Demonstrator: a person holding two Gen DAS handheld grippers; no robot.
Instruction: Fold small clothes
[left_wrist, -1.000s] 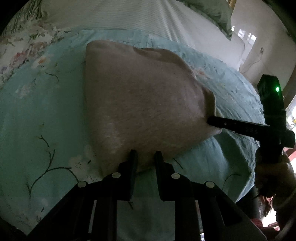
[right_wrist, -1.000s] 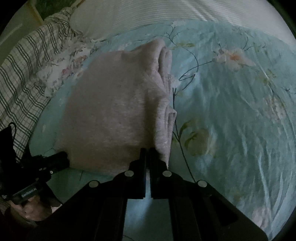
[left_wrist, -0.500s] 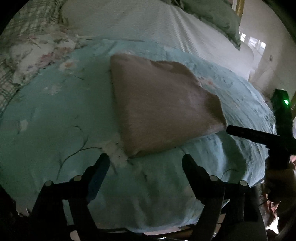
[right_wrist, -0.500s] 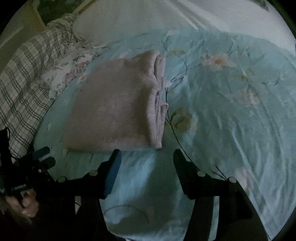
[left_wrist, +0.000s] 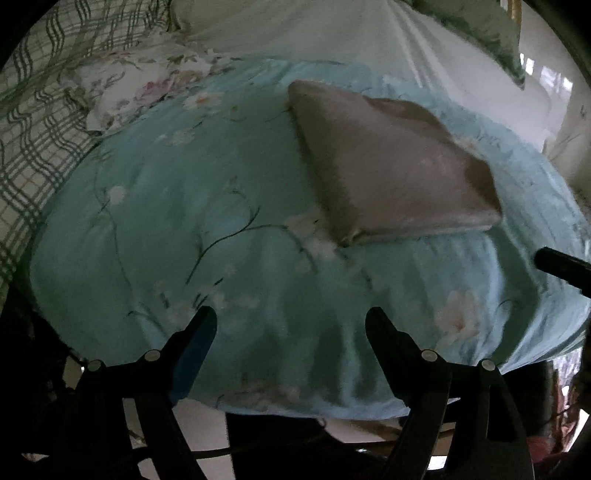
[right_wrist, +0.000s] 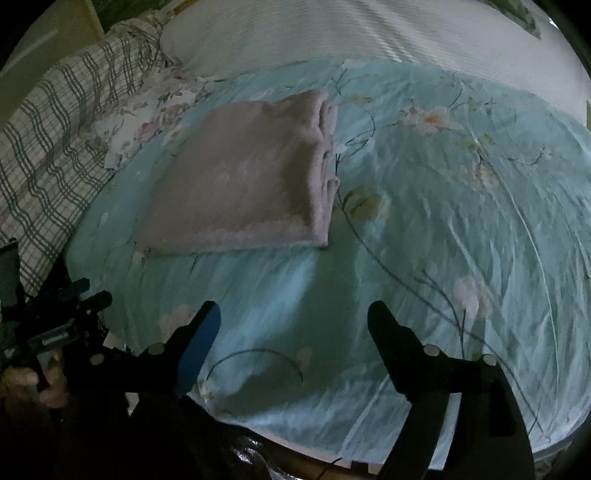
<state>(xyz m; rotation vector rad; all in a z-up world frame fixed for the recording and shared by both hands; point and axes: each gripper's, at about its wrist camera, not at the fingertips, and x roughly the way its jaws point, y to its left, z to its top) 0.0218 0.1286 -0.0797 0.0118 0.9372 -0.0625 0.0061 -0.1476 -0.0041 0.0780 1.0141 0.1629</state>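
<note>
Lying folded flat on the bed (left_wrist: 229, 229), a pink garment (left_wrist: 391, 177) sits apart from the left gripper (left_wrist: 290, 325) and right gripper (right_wrist: 293, 321), both wide open and empty, suggesting folding is done.

The bed (left_wrist: 303, 33) was covered near its front edge by a pale turquoise floral sheet (left_wrist: 207, 206), wrinkled toward the edge. On that sheet lay a folded pinkish-beige garment (left_wrist: 391, 170), flat, its stacked folds showing along one side. Beyond the sheet stretched a white ribbed cover (right_wrist: 332, 33). A green-checked cloth (right_wrist: 55, 140) and a white flowered cloth (right_wrist: 147, 122) lay beside the sheet.
</note>
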